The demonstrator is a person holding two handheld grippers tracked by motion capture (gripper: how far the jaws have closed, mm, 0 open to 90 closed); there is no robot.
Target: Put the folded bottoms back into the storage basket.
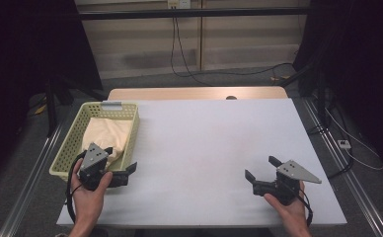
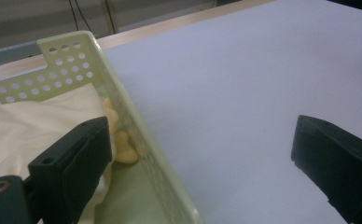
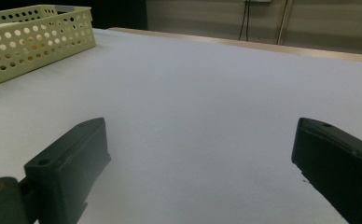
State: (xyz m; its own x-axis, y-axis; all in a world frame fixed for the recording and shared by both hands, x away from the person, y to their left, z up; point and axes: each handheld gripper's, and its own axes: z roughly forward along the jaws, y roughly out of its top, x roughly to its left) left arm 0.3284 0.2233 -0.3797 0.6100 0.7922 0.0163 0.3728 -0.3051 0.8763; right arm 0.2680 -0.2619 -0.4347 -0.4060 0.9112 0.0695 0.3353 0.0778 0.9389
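A pale green perforated basket (image 1: 70,143) stands at the table's left and holds a folded cream cloth (image 1: 108,134). My left gripper (image 1: 120,159) is open at the basket's near right corner. In the left gripper view (image 2: 200,130) its jaws straddle the basket's right wall (image 2: 139,140), one over the cloth (image 2: 34,121) and the other over the white table. My right gripper (image 1: 261,168) is open low over the bare table at the near right, with nothing between its jaws (image 3: 200,126). The basket (image 3: 34,42) shows far off to its left.
The white tabletop (image 1: 209,138) stretches between the two grippers. A wooden strip (image 1: 194,93) runs along its far edge. Metal rails (image 1: 342,163) flank the table, and cables (image 1: 357,148) lie on the floor to the right and behind.
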